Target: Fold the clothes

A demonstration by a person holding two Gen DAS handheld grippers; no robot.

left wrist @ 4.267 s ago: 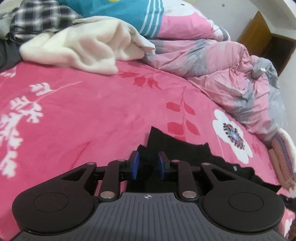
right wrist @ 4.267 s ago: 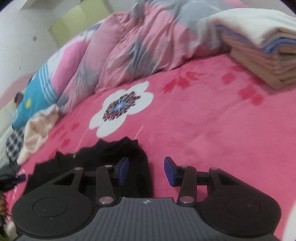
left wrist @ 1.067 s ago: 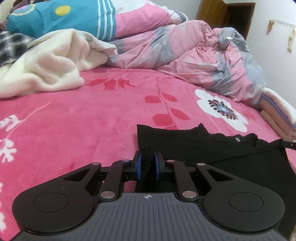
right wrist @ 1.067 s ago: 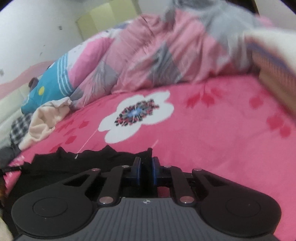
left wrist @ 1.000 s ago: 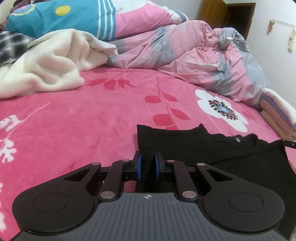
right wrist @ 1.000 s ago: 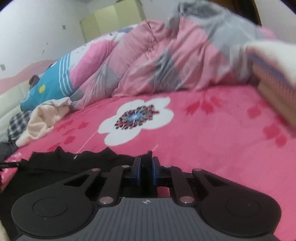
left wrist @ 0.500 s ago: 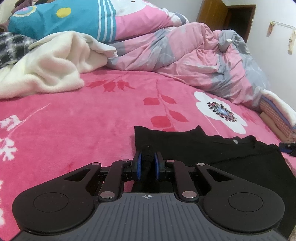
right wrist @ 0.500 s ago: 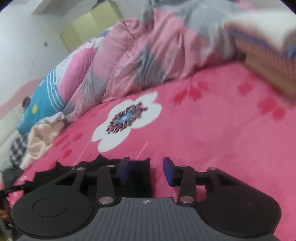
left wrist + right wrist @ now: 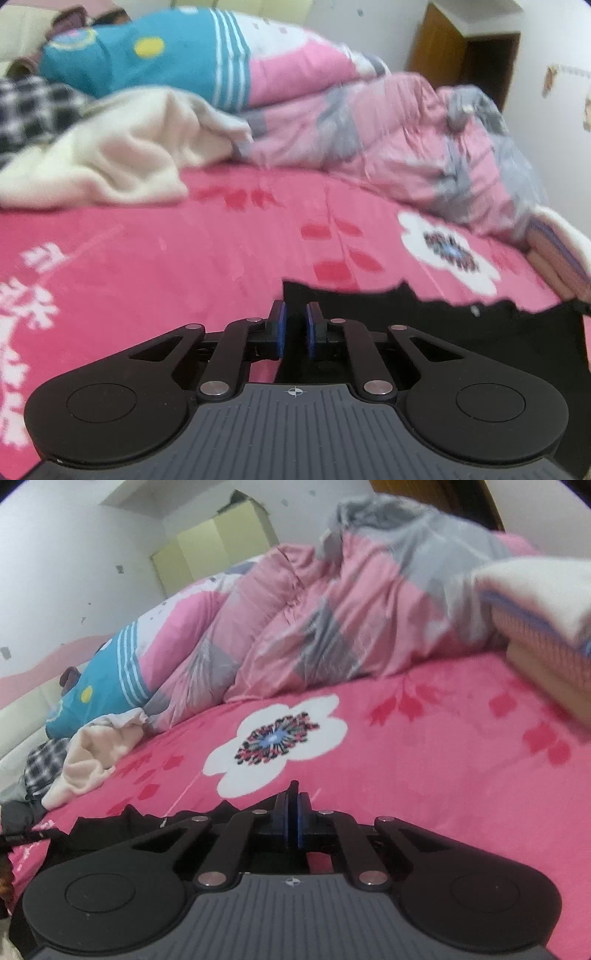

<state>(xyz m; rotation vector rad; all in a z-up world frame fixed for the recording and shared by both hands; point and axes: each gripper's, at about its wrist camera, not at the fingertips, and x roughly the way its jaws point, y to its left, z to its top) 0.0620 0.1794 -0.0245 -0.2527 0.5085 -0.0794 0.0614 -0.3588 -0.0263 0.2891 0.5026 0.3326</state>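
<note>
The black garment [image 9: 443, 332] lies flat on the plush pink blanket [image 9: 184, 258], open bed beyond it. The left gripper [image 9: 294, 328] and right gripper [image 9: 291, 819] each pinch its near edge.

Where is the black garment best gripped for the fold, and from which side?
By its two near corners, coming in low from the near edge. The black garment lies flat on the pink blanket, so only edges offer a pinch. The left gripper and right gripper each sit at such an edge, jaws nearly together.
</note>
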